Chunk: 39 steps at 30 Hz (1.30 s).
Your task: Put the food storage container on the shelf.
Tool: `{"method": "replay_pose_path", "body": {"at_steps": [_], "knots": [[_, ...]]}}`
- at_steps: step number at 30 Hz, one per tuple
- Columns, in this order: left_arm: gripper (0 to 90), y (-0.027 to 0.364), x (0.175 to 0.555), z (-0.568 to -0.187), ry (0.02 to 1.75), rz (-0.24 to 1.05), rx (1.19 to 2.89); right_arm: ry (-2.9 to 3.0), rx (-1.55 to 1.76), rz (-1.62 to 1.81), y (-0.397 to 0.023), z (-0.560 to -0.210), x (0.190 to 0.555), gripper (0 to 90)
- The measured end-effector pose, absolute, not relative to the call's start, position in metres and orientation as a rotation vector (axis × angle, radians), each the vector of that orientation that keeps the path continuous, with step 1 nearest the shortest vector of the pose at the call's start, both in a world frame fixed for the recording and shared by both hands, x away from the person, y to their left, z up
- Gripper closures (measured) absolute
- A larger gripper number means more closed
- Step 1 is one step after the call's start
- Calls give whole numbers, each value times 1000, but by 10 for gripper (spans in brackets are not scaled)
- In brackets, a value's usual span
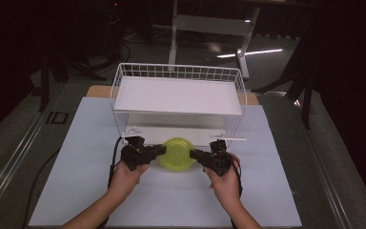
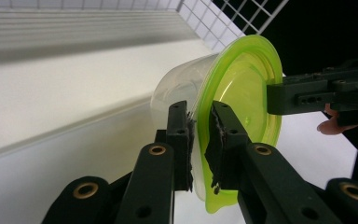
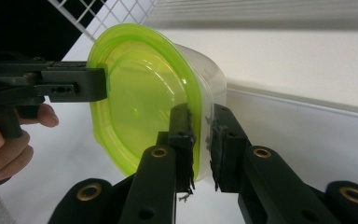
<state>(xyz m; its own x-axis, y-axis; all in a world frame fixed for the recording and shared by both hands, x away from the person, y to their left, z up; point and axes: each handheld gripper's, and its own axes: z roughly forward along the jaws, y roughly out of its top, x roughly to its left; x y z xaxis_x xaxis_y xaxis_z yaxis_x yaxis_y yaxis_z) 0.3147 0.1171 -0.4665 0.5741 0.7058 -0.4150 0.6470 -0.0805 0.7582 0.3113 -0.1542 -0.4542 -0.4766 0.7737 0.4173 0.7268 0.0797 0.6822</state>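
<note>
Together we clamp the green-lidded clear container (image 1: pixel 177 153) at opposite rim edges, left gripper (image 1: pixel 158 150) and right gripper (image 1: pixel 194 154), before the wire basket (image 1: pixel 124 78).

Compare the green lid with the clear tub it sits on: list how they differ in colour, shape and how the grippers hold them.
The lid is bright yellow-green; the tub is clear and colourless. The lid is a flat disc with a rim that juts out wider than the tub, which is a deep rounded cup. The left gripper and right gripper pinch the lid's rim on opposite sides; the tub's body hangs free. Both are see-through plastic, joined as one container.
</note>
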Motion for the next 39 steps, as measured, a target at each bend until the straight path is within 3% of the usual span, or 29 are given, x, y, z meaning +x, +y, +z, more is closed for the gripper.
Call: {"method": "replay_pose_path", "body": {"at_steps": [18,39], "knots": [[803,117,354,-487,1102,133,1769,2217,1627,1321,-144,-475,350,798],[771,113,377,-498,1056,203,1770,2126,1643,1328,-143,-485,371,782]]}}
